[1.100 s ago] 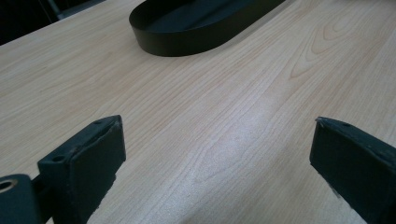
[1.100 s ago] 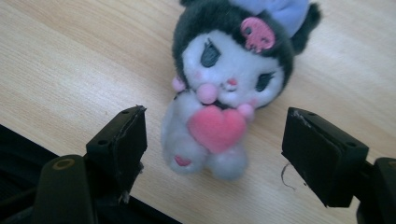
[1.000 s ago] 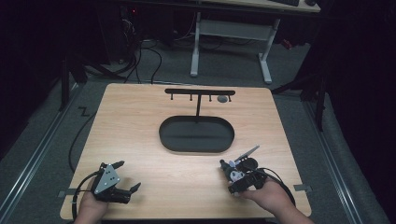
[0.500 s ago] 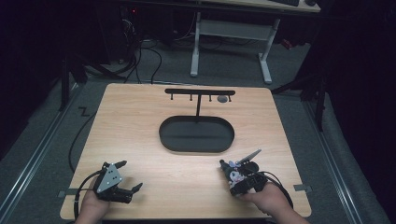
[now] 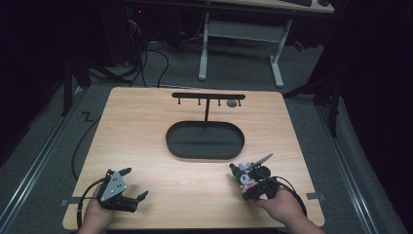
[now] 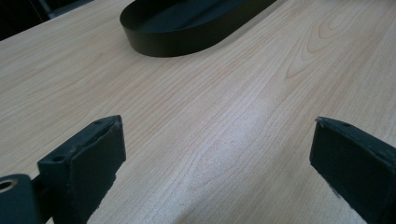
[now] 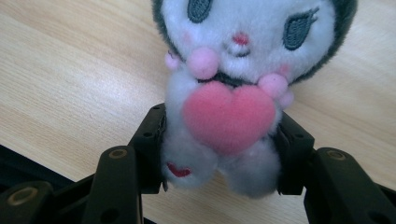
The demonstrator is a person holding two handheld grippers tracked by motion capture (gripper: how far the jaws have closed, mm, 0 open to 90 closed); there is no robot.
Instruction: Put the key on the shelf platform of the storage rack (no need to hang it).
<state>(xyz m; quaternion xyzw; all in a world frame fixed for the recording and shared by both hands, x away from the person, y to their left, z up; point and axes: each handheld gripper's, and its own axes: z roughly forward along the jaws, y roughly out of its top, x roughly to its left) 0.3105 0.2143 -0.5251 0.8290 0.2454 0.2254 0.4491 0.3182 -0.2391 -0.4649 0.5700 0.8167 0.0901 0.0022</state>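
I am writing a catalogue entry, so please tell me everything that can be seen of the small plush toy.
The plush toy is a soft, fuzzy white figure with a dark grey hood or ears, stitched grey eyes, a small pink mouth and pink pompoms at the neck. It hugs a pink felt-like heart, and one foot bears a small red mark. The right hand-held gripper is shut on its lower body, with a jaw on each side, near the table's front right part.

Both grippers are black: the left gripper (image 5: 132, 184) carries a grey three-cornered plate (screw-dotted), the right gripper (image 5: 245, 175) trails a looping black cable.
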